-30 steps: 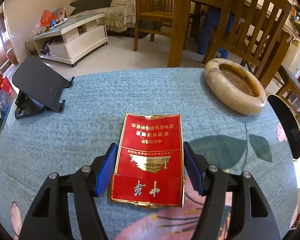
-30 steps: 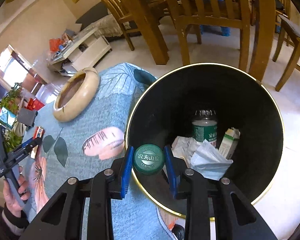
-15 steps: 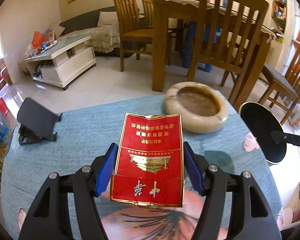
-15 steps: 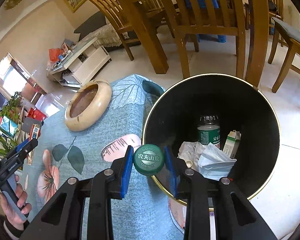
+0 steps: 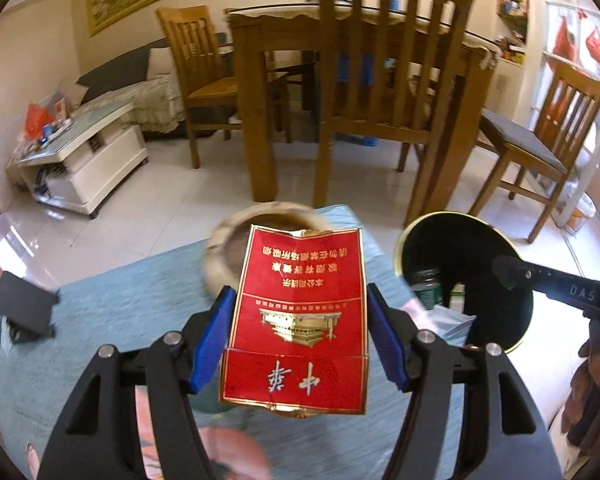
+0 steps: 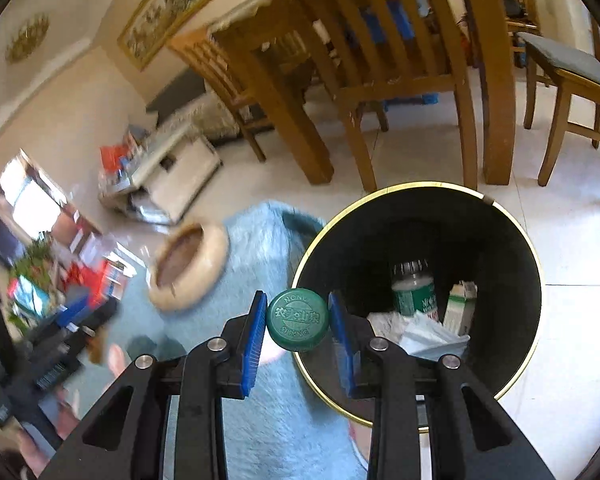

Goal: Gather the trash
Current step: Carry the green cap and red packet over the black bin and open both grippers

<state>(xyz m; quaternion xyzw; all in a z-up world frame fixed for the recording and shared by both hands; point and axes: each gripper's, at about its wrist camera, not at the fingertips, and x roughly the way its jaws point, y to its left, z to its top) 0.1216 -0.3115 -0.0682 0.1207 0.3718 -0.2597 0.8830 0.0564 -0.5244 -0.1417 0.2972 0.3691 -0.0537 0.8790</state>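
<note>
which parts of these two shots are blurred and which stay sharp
Left wrist view: the flattened red cigarette pack is crisp, the round beige stone ashtray behind it smeared. Right wrist view: the green plastic bottle cap is sharp; the left side, ashtray included, streaks.

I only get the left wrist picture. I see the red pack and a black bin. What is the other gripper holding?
Observer: The right gripper is clamped on a round green bottle cap, held by its edges.
Operator: Is the cap over the bin yet?
Observer: It sits right at the near rim of the black bin, partly over the blue tablecloth.
Operator: What's in the bin? I only see a bottle top.
Observer: A green-labelled bottle, a small carton beside it, and crumpled white paper in front.
</note>
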